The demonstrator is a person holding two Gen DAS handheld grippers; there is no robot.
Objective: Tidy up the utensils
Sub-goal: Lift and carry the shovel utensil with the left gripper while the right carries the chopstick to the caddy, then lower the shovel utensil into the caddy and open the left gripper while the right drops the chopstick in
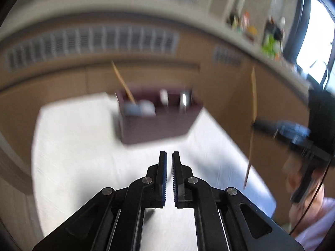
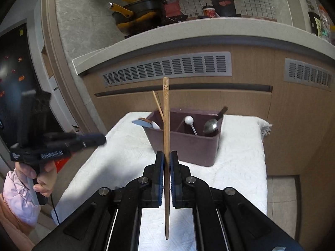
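Chopstick (image 2: 166,138) in hand, the right gripper (image 2: 166,156) held its jaws clamped on the bamboo stick, which stood upright between the blue pads (image 2: 160,175), its top rising well above them and its thin end hanging below over the white cloth (image 2: 236,167). That cloth covered the bench, which stood against a wooden cabinet front with grey vent grilles (image 2: 167,69).

Behind the held stick sat the purple caddy (image 2: 188,146) on the cloth, divided into compartments. A second chopstick (image 2: 158,105) leaned out of its left compartment beside a blue-and-white utensil (image 2: 142,123); a white ball-headed utensil (image 2: 189,121) stood in the middle one, and a metal spoon (image 2: 210,125) with a dark-handled piece (image 2: 222,112) in the right one.

The left gripper (image 1: 169,156) hung above the cloth with its jaws narrow, nearly touching, and nothing between them. Its view was blurred, though the caddy (image 1: 155,125) showed ahead on the cloth (image 1: 79,146). In the right wrist view the left gripper (image 2: 92,139) appeared off the bench's left edge, held in a hand (image 2: 45,179) with a pink sleeve. In the left wrist view the right gripper (image 1: 272,126) showed at the right with the chopstick (image 1: 253,115) in it.
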